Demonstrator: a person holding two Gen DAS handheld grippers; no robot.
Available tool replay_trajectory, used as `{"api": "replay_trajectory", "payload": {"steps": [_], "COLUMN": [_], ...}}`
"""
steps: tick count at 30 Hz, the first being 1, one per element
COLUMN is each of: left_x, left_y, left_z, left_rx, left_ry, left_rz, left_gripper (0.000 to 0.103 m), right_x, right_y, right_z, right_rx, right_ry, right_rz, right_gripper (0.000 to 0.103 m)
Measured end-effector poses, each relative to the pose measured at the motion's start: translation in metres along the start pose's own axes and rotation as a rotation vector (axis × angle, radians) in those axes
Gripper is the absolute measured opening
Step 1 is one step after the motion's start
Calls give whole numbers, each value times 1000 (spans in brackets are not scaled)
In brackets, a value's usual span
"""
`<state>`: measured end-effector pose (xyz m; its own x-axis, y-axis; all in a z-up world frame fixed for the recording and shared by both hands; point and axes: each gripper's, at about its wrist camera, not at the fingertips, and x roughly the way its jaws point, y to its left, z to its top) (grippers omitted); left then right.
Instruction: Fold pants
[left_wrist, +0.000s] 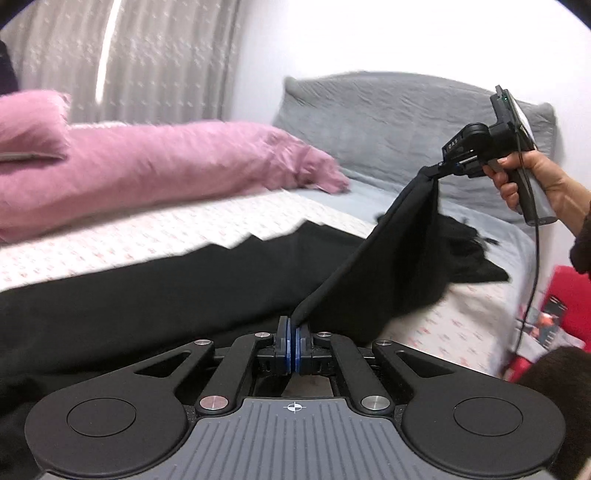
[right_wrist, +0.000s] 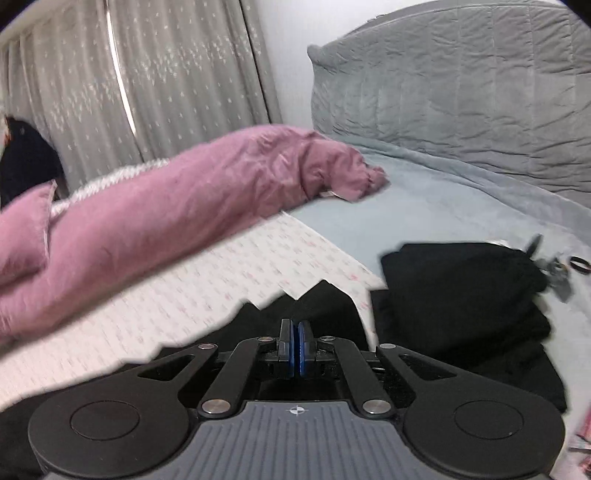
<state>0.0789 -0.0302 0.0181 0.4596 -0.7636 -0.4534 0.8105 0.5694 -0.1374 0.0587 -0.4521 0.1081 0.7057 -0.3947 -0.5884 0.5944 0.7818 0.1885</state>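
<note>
Black pants (left_wrist: 155, 295) lie spread across the patterned bed sheet (left_wrist: 147, 236). My left gripper (left_wrist: 294, 325) is shut on one end of the pants' edge. My right gripper (left_wrist: 441, 171) is shut on the other end and holds it up in the air, so the cloth hangs taut between the two. In the right wrist view my right gripper (right_wrist: 294, 330) is shut, with the black pants (right_wrist: 317, 302) just past its tips; the pinched cloth itself is hard to see there.
A pink duvet (left_wrist: 166, 166) lies along the far side of the bed. A grey headboard cushion (left_wrist: 388, 122) stands at the back. A pile of black clothes (right_wrist: 461, 295) lies on the right. A red box (left_wrist: 565, 295) sits beside the bed.
</note>
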Motion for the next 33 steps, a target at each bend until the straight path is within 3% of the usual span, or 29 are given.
{"api": "replay_trajectory", "payload": {"steps": [4, 11, 16, 18, 19, 20, 21, 23, 25, 27, 29, 33], "left_x": [8, 11, 19, 18, 17, 13, 8, -6, -21, -36, -51, -89], "left_y": [-4, -12, -22, -21, -20, -18, -15, -8, -1, 11, 26, 71], "left_z": [-12, -36, -53, -56, -56, -55, -53, -49, -46, -44, -45, -54], "left_rx": [-15, 37, 93, 86, 73, 51, 29, 2, -19, -52, -91, -215], "left_ry": [115, 258, 366, 380, 376, 373, 368, 328, 279, 248, 241, 218], "left_rz": [-91, -184, -199, -191, -189, -180, -155, -91, -15, 80, 201, 453], "left_gripper": [1, 1, 1, 7, 11, 18, 24, 60, 77, 80, 87, 89], "right_x": [-15, -41, -54, -60, -62, -63, -64, -63, -57, -48, -40, -19], "right_y": [-27, -75, -104, -105, -103, -99, -96, -80, -64, -44, -25, 21], "right_z": [-39, -101, -120, -121, -119, -116, -114, -111, -111, -113, -114, -118], "right_rx": [-15, -15, -27, -51, -55, -60, -65, -95, -141, -177, -211, -292], "right_ry": [80, 256, 350, 359, 353, 339, 326, 304, 305, 305, 302, 319], "right_rz": [-50, -92, -157, -154, -151, -139, -120, -82, -42, -4, 38, 119], "right_gripper": [1, 0, 1, 18, 21, 32, 44, 48, 54, 70, 73, 75]}}
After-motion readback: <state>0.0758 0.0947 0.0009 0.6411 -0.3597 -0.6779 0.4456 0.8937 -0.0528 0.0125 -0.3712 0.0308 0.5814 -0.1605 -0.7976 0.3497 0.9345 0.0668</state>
